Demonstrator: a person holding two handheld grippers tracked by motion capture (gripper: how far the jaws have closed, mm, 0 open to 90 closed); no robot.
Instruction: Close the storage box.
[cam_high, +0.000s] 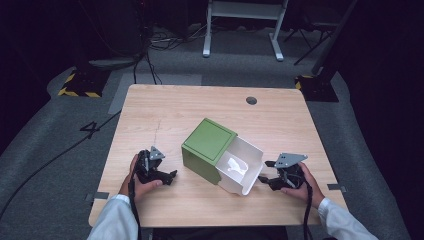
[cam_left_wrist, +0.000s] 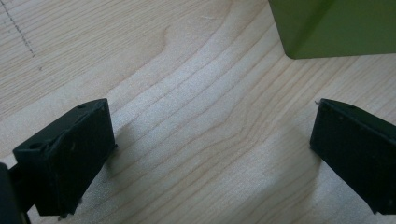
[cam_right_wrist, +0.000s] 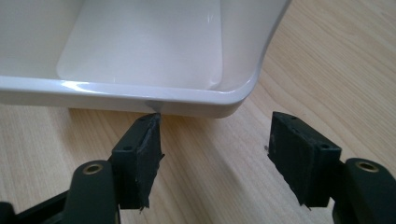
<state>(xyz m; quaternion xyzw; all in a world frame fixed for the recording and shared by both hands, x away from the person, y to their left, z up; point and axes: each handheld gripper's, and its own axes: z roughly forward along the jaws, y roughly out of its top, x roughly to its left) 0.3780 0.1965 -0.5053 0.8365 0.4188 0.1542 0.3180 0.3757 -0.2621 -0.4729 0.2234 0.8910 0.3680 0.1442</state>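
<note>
The green box (cam_high: 207, 147) with its white drawer (cam_high: 243, 167) pulled out sits between my two tongs, near the front half of the wooden surface (cam_high: 200, 107). From the high view the drawer sticks out of the box toward my right tongs (cam_high: 263, 179), and something pale lies inside it; I cannot tell what it is.

My right tongs are spread apart with nothing between them. In the right gripper view (cam_right_wrist: 212, 140) the drawer's rounded front rim (cam_right_wrist: 140, 95) lies just ahead of the tips; one jaw tip sits right under that rim, touching it or very nearly so, I cannot tell which, while the other jaw stands clear of the drawer's corner, over bare wood. The drawer floor I see from there is plain white.

My left tongs (cam_high: 172, 175) are also wide open and hold nothing. They rest low over the surface, on the side of the green box away from the drawer and a little apart from it. In the left gripper view (cam_left_wrist: 212, 135) the two black jaws stand far apart over bare wood grain, and a lower corner of the green box (cam_left_wrist: 336, 28) shows ahead of them, toward the far jaw, not touching either one.

My left hand (cam_high: 137, 182) and right hand (cam_high: 300, 182) each wrap around a gripper body, white sleeves coming in from the near edge.
</note>
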